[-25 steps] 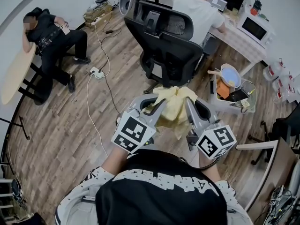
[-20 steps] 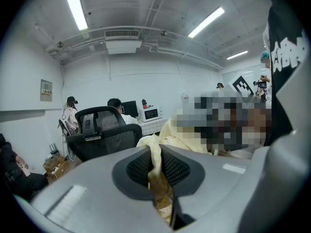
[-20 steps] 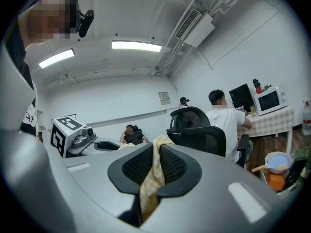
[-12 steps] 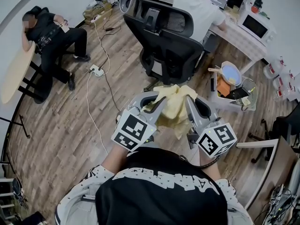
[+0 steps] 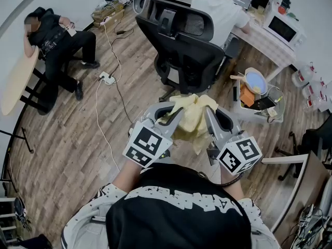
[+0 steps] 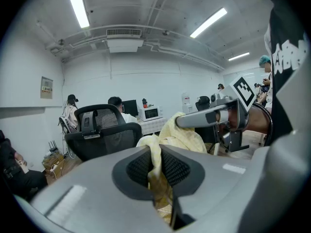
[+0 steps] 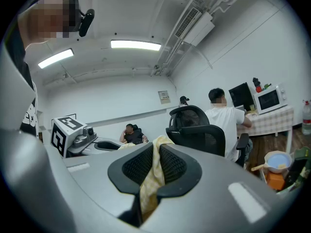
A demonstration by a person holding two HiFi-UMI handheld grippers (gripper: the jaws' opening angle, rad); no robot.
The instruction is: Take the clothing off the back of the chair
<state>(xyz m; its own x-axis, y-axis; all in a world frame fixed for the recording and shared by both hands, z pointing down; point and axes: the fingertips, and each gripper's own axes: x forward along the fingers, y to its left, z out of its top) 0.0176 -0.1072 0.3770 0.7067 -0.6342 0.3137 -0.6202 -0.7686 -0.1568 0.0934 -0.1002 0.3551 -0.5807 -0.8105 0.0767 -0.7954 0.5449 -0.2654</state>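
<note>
Head view: two grippers, one yellow garment (image 5: 191,117), one black office chair (image 5: 181,48). The left gripper (image 5: 175,114) and right gripper (image 5: 207,113) each hold one side of the garment, which is bunched up between them. It hangs over the wood floor (image 5: 78,134), in front of the chair and off its back. Two other people: one in black (image 5: 57,38) seated at the left, one in a white shirt (image 5: 220,9) at a tabletop (image 5: 264,45) behind the chair. One microwave (image 5: 282,31), one power strip (image 5: 107,79) on the floor.

Left gripper view: jaws clenched on a fold of the yellow garment, which runs up between the pads and across to the right gripper. One chair behind, back bare. Three ceiling lights (image 6: 77,4).

Right gripper view: jaws clamped on a strip of the same yellow cloth, its end hanging below the pads. One chair, both people and one microwave visible, plus two ceiling lights.
</note>
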